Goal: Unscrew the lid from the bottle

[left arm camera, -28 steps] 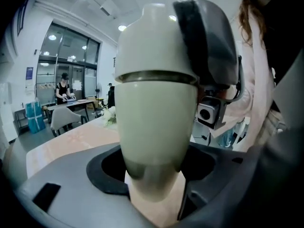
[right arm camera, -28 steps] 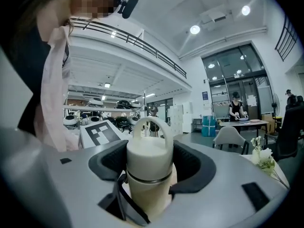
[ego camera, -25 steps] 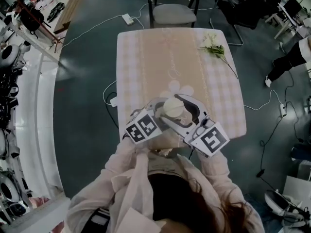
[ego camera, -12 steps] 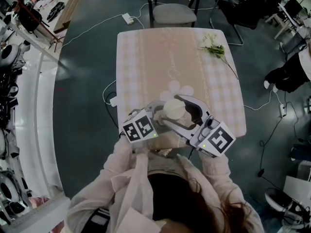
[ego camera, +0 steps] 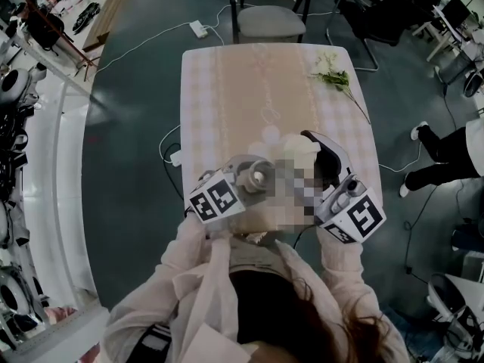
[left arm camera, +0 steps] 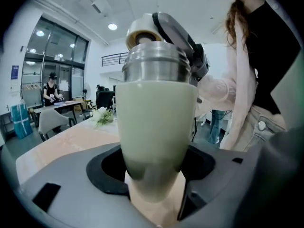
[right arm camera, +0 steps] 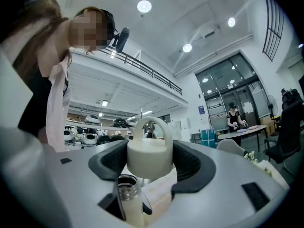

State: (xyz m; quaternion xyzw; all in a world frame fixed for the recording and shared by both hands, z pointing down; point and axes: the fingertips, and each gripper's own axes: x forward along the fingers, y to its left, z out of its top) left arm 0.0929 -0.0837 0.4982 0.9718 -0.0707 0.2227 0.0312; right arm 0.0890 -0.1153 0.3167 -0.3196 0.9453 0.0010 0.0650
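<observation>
My left gripper is shut on the pale cream bottle, holding it upright near the table's front edge. The bottle's bare steel neck and open mouth show. My right gripper is shut on the cream lid, which has a loop handle. The lid hangs apart from the bottle, just above and beside the neck. In the right gripper view the open bottle stands below the right gripper. A mosaic patch hides the space between the two grippers in the head view.
A table with a checked cloth carries a sprig of white flowers at its far right corner. A chair stands behind the table. Cables and a power strip lie on the floor. A person stands at the right.
My right gripper has moved up and to the right with the lid, which has come off the bottle. The bottle's open mouth now shows. The left gripper has stayed put.
</observation>
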